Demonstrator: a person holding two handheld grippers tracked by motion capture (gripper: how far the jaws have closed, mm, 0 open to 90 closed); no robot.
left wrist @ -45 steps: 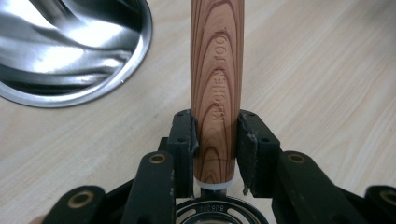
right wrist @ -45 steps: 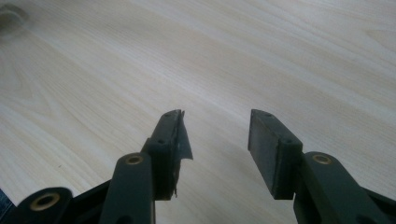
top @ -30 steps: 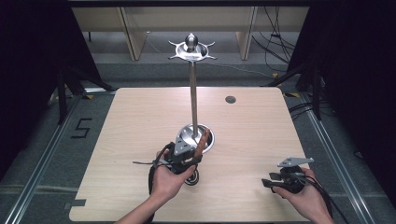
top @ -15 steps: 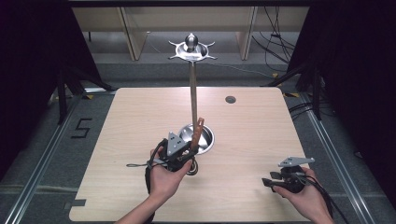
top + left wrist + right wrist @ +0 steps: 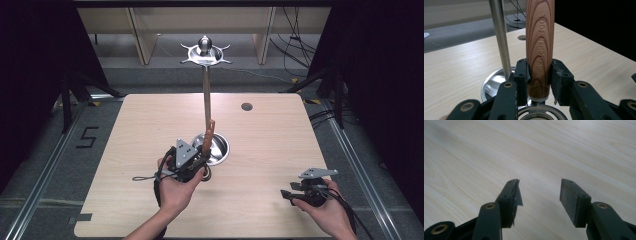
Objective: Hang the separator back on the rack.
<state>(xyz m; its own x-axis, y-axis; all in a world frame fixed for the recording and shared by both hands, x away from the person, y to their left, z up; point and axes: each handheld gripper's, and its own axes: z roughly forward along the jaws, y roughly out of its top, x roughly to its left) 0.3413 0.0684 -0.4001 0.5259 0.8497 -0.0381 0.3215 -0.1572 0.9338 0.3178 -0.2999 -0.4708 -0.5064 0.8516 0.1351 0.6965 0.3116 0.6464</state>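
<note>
While my left gripper (image 5: 539, 75) clamps the wooden handle (image 5: 540, 42) upright, its long axis runs parallel to the steel pole (image 5: 500, 37) just beside it, over the round base (image 5: 216, 147). My right gripper (image 5: 539, 195) rests apart and empty, well away at the bench (image 5: 280, 135) edge.

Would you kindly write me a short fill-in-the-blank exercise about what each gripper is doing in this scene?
1. The left gripper is shut on a ____ handle stamped KITCHEN TOOL.
2. The right gripper has its jaws ____, with nothing between them.
3. Beside the handle, a metal pole rises from a round ____ base on the table.
4. The right gripper hangs over bare ____ near the person's side.

Missing words: wooden; open; metal; table
</note>
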